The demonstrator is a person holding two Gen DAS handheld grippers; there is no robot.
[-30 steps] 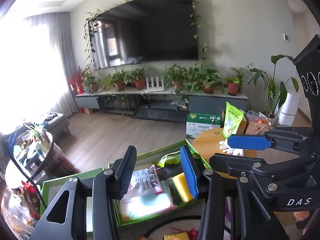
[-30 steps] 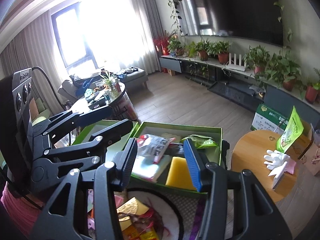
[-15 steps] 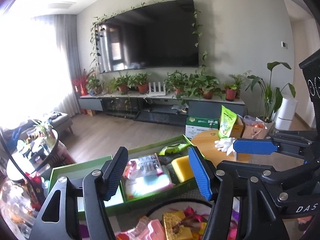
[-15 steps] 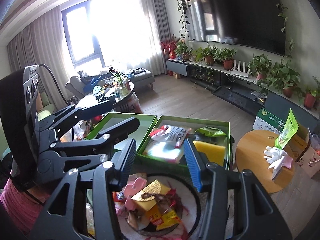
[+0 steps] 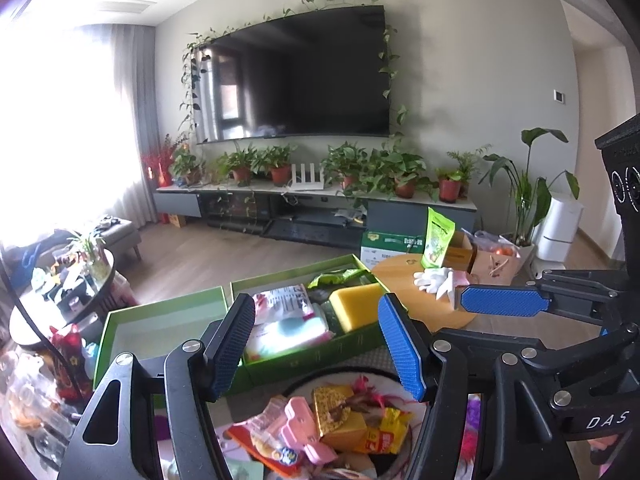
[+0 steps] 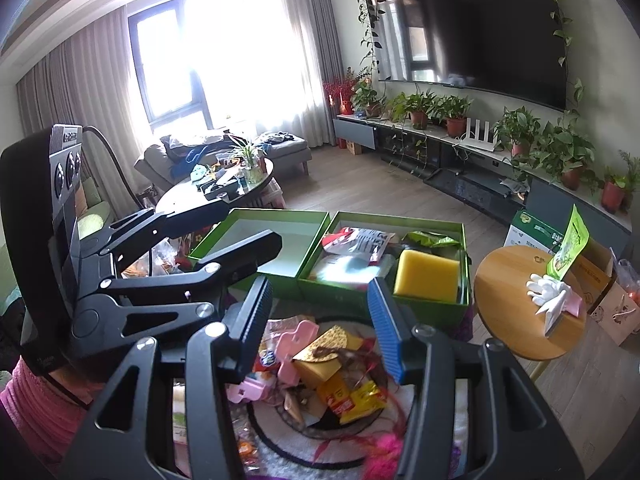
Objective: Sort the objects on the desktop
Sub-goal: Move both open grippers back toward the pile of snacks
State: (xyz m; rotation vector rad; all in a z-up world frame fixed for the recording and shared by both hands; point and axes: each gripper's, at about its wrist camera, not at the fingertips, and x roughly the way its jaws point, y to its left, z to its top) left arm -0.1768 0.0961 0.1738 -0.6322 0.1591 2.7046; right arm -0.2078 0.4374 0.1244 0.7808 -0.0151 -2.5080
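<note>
A: Left wrist view: the left hand-held gripper [image 5: 318, 342] is spread wide with nothing between its pads, hovering over a heap of snack packets [image 5: 340, 424]. And the right?

B: The right hand-held gripper [image 6: 320, 326] is released too, above the same heap, where a pink clip [image 6: 294, 338] lies.

A: Beyond the heap?

B: Two green boxes side by side. The left box [image 6: 256, 256] shows a bare floor; the right box [image 6: 436, 312] holds a yellow sponge [image 6: 426, 276] beside packets. A round wooden table [image 6: 508, 296] stands to the right.

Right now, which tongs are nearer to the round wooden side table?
Right. The right tongs hover just left of the round wooden side table; the left tongs sit farther left again.
</note>
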